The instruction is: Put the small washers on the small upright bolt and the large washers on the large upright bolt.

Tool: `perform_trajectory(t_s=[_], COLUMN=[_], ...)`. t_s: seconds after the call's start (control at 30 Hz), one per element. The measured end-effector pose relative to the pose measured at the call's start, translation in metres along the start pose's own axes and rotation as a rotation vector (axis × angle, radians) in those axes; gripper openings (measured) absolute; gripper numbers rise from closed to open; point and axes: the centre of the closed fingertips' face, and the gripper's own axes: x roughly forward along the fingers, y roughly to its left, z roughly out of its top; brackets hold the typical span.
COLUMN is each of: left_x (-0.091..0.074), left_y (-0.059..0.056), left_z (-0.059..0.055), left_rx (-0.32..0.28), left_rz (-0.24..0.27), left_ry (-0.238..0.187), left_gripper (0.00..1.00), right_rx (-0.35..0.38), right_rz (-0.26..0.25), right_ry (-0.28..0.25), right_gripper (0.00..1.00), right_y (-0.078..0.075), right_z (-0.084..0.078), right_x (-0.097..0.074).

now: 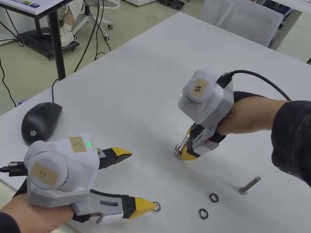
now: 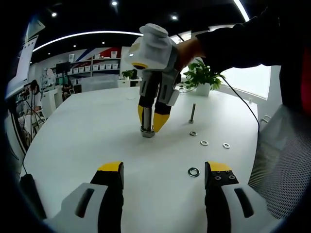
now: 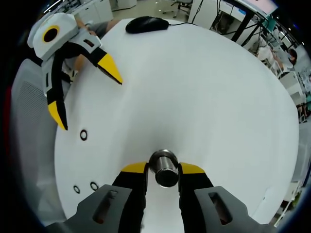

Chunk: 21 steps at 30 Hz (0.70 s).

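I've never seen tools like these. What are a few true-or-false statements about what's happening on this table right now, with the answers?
1. The right gripper is clamped on the large bolt. True.
2. The left gripper has its jaws shut. False: they stand wide open, with a washer lying by one tip.
3. A computer mouse sits on the table. True.
4. Every washer is already on a bolt. False: several loose washers lie flat on the table near the small bolt.
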Motion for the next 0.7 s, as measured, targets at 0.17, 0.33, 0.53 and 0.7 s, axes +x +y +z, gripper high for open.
perform_trajectory(t_s=[0.17, 0.33, 0.53, 0.7], left_x=[0.0, 0.0, 0.002, 0.002], left_y=[0.0, 0.001, 0.001, 0.0], left_z=[0.0, 0.001, 0.001, 0.001], left_rx=[-0.001, 0.0, 0.001, 0.003], left_rz=[-0.001, -0.001, -0.005, -0.008], left_ry=[0.0, 0.001, 0.002, 0.006], left_gripper=[0.67, 0.67, 0.66, 0.67], right_rx=[0.005, 0.004, 0.016, 0.027], right_rz=[-0.002, -0.004, -0.009, -0.007], right_ry=[-0.008, -0.008, -0.007, 0.0], right_gripper=[0.25, 0.27, 0.28, 0.29], right_y=[-0.003, -0.005, -0.009, -0.006], right_z=[0.0, -0.001, -0.006, -0.013], right_x=[0.0, -0.001, -0.003, -0.003])
